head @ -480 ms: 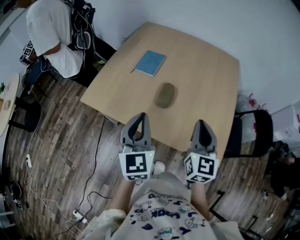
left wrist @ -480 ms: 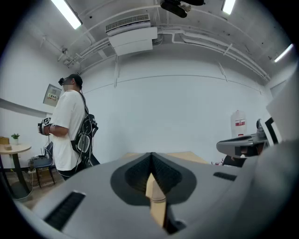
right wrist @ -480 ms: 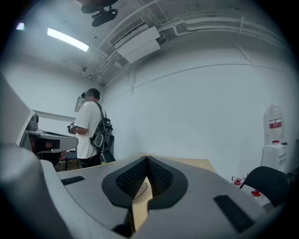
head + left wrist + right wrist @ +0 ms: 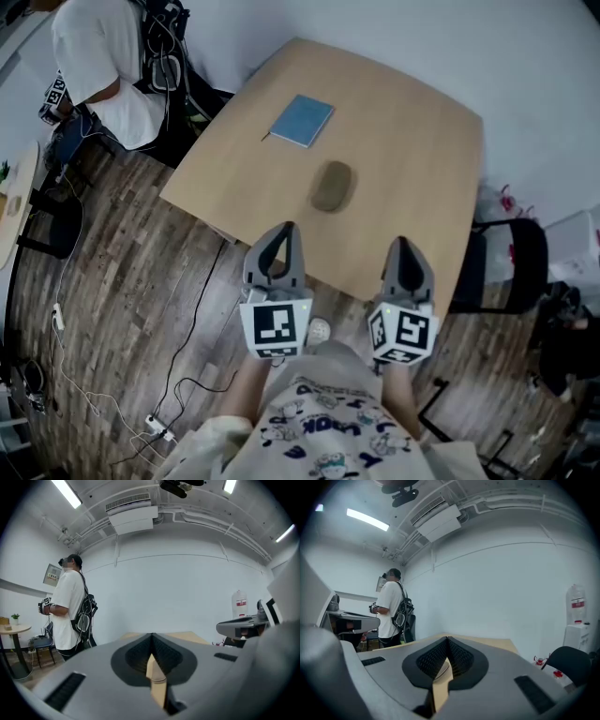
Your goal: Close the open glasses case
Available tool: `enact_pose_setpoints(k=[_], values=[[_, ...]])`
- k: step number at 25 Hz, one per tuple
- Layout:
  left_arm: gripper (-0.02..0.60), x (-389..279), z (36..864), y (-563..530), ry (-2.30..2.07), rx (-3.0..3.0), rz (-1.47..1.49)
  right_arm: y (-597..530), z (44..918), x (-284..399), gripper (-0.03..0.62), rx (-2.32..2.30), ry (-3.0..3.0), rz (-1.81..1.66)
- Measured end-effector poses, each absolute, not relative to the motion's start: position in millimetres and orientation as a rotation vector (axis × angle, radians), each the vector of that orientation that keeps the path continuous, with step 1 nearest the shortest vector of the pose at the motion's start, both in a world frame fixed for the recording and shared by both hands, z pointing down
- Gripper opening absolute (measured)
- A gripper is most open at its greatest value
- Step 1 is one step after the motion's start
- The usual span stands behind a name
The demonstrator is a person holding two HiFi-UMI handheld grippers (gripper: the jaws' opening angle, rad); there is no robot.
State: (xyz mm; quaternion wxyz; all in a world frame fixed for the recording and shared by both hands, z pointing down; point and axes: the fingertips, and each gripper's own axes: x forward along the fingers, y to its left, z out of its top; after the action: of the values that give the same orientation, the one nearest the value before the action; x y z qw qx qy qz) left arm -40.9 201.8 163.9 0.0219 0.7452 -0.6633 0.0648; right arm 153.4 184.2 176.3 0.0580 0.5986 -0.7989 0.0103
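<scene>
Both tongs, left gripper [image 4: 284,234] and right gripper [image 4: 403,248], are pressed together and empty at the table's [image 4: 412,169] near edge. The glasses case [image 4: 332,186] sits mid-table at 12 o'clock. I'd come in slow and press the lid down from above. There's a blue notebook [image 4: 302,123] at 11, a plank floor [image 4: 122,272], and a person [image 4: 98,66] at 10.

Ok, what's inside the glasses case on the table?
Nothing inside shows. In the head view the glasses case presents only its olive outer shell, lying on the table. Its interior is covered, so whether glasses are in it can't be told.
</scene>
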Motion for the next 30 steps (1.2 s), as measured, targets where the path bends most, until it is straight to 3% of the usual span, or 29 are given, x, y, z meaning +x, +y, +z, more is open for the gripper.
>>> enact_pose_setpoints(k=[10,23,30], values=[[0.002,-36,185,181,-2.044,2.248,0.211,159,195,162,0.002,1.826,-2.409,0.107],[0.003,-41,266,147,-1.885,2.203,0.464,115,247,147,0.002,1.704,-2.381,0.342],[0.1,-39,323,105,-1.626,2.254,0.591,63,274,126,0.002,1.705,-2.313,0.455]])
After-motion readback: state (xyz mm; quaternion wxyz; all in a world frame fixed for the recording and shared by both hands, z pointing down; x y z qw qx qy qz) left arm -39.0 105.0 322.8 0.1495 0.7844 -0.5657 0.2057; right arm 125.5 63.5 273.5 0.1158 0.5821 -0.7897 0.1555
